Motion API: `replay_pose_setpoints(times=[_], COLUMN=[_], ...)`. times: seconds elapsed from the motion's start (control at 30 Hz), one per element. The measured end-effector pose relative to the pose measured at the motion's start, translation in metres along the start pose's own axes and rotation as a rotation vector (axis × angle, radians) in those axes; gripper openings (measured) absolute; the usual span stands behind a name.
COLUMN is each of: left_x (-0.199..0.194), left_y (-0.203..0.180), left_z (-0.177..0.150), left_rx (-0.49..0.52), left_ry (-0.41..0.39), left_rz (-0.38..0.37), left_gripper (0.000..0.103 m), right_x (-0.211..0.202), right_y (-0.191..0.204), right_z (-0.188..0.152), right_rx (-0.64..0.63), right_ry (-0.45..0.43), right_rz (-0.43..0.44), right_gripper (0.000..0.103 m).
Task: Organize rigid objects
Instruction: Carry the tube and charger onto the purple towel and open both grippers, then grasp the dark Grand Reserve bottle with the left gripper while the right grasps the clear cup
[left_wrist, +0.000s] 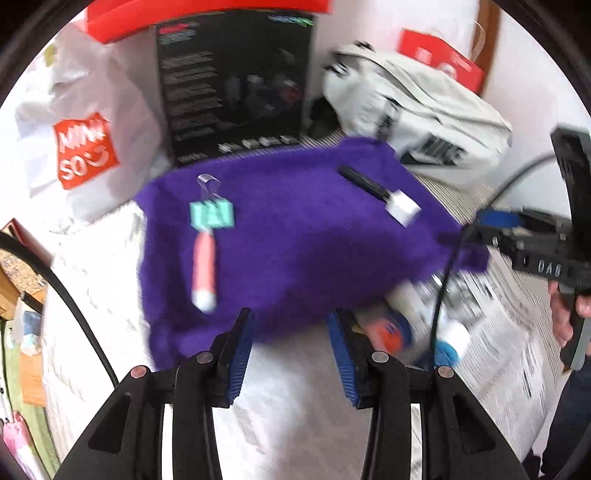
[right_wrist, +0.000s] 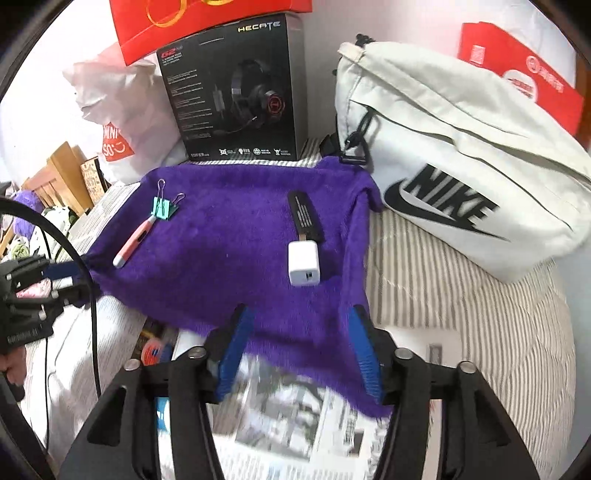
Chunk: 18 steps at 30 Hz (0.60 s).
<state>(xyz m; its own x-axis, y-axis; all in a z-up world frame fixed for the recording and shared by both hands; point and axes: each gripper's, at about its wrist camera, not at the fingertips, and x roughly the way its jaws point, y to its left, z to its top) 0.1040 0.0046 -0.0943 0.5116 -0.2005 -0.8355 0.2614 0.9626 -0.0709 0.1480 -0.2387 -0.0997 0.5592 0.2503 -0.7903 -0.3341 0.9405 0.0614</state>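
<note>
Both your grippers, left (left_wrist: 291, 349) and right (right_wrist: 301, 350), hang apart and empty at the purple towel's (right_wrist: 240, 258) near edge, 4 items lying sorted in 2 pairs.

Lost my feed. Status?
Both grippers, left and right, open, empty. Pink pen, binder clip, charger on purple towel. Nothing blocking.

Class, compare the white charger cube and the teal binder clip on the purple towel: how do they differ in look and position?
The white charger cube is a plain blocky solid; the teal binder clip carries thin wire handles. The cube lies on the towel's right side touching a black stick; the clip lies at the left, touching a pink pen. Both rest on the purple towel.
</note>
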Motion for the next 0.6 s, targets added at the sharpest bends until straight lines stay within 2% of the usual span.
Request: replay_pose_setpoints(times=[0.33, 0.47, 0.6], left_x=[0.026, 0.036, 0.031], left_y=[-0.030, -0.038, -0.029], left_z=[-0.031, -0.032, -0.035], left_rx=[0.016, 0.041, 0.039], left_ry=[0.075, 0.095, 0.087], left_rz=[-0.075, -0.061, -0.023], left_gripper=[0.040, 0.040, 0.042], right_x=[-0.029, -0.027, -0.026], right_y=[-0.012, -0.013, -0.014], right_z=[-0.052, -0.061, -0.062], right_rx=[0.071, 0.078, 0.076], right_ry=[0.016, 0.035, 0.041], right_rz=[-0.018, -0.021, -0.021], right_gripper=[0.058, 0.058, 0.058])
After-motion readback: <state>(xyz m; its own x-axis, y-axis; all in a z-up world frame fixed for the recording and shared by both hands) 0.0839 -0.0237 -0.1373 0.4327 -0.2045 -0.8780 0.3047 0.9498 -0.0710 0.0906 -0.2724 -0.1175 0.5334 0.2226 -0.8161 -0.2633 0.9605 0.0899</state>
